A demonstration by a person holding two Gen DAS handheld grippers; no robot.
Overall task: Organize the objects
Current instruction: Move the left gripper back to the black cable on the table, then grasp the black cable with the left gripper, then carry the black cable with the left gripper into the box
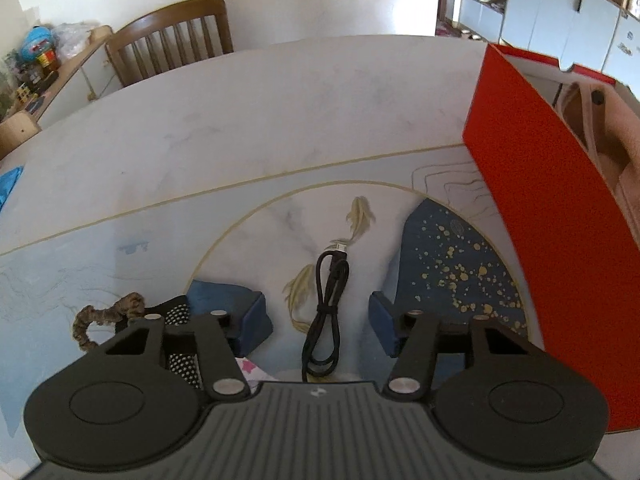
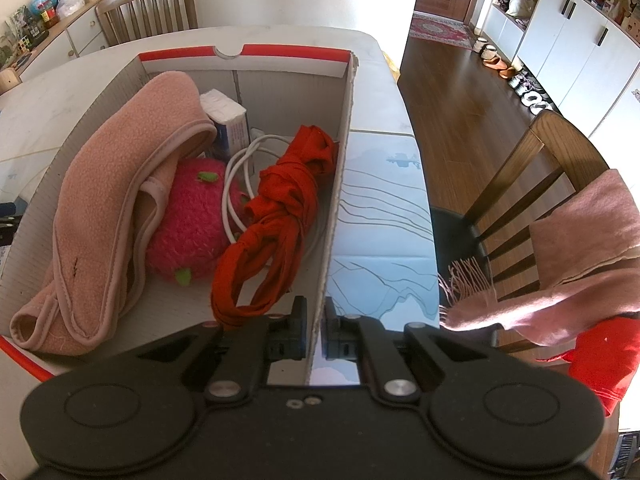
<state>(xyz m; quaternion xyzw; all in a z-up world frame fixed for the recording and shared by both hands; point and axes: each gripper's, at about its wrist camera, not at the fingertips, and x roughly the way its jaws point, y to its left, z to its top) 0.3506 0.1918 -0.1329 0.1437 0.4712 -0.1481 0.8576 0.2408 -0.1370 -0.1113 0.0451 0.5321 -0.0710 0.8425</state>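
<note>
The right gripper (image 2: 315,332) has its jaws clamped on the near end of the right-hand wall of a red cardboard box (image 2: 340,184), one jaw inside the box and one outside, the corrugated edge pinched between them. Inside the box, just beyond the inner jaw, lies a knotted red cloth (image 2: 276,216) against that wall; a white cable (image 2: 236,184) loops between it and a pink plush strawberry (image 2: 188,216) with green spots. A folded pink fleece (image 2: 112,200) fills the left side, and a white tissue pack (image 2: 226,114) stands toward the far wall. The box sits on the patterned tabletop (image 2: 384,216), beside a wooden chair (image 2: 532,184) draped with a pink fringed scarf (image 2: 560,272).

The left gripper (image 1: 320,320) hangs over the tabletop (image 1: 240,120) with its blue-padded jaws wide apart and holding nothing. Between them lies a black USB cable (image 1: 326,312), bundled into a long loop with a tie at its middle, its metal plug pointing away. A brown scrunchie (image 1: 104,316) and a dotted black cloth (image 1: 180,312) lie just left of the left jaw. The red box (image 1: 560,240) stands to the right.
</note>
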